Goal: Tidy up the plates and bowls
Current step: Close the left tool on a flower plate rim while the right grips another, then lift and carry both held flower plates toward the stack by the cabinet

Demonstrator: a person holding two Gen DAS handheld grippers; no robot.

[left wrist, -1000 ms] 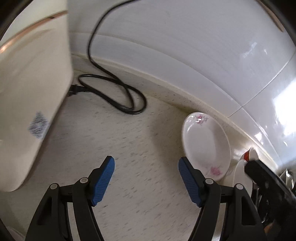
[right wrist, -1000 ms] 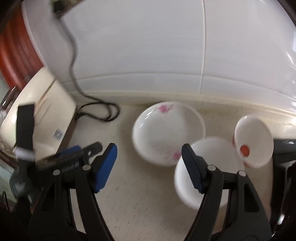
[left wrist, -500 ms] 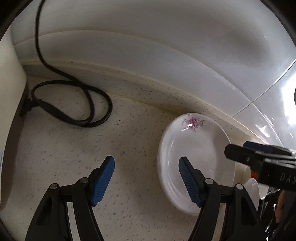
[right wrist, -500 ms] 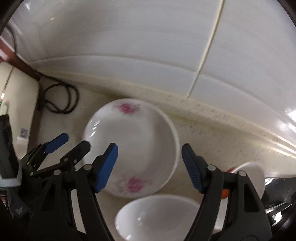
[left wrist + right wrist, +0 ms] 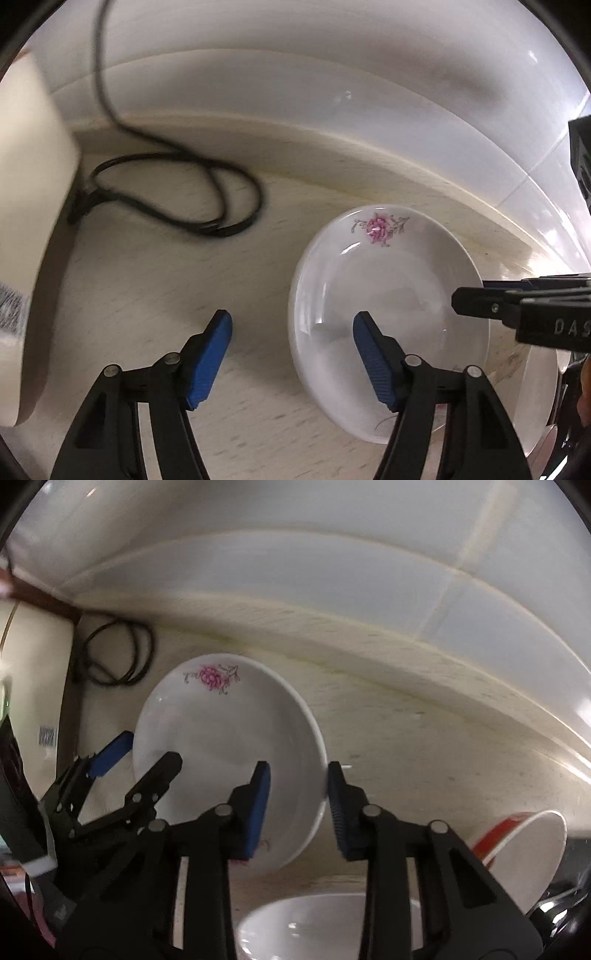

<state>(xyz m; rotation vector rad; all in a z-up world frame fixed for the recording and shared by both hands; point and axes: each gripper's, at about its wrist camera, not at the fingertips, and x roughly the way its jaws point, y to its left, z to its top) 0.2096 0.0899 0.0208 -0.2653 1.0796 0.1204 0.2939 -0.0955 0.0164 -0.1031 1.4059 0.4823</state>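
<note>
A white plate [image 5: 388, 280] with a pink flower print lies flat on the speckled counter. My left gripper [image 5: 291, 347] hangs over the plate's left rim, one blue pad over the counter and the other over the plate's well; its jaws are closing a little and touch nothing. My right gripper [image 5: 299, 801] points down at the plate's right rim [image 5: 321, 753]. Its jaws are closing with the rim between them, and a gap still shows between the pads. The right gripper [image 5: 476, 295] also enters the left wrist view from the right, and the left gripper [image 5: 144, 760] shows in the right wrist view.
A plain white bowl [image 5: 325, 923] sits just in front of the plate. A red-and-white bowl [image 5: 524, 849] lies tilted at the right. A black cord [image 5: 177, 195] loops at the back left beside a cream appliance [image 5: 26, 221]. The tiled wall [image 5: 332, 572] rises close behind.
Both grippers have come down and closer to the flowered plate. The right gripper's jaws have narrowed a lot and now straddle the plate's right rim. The left gripper now straddles the left rim.
</note>
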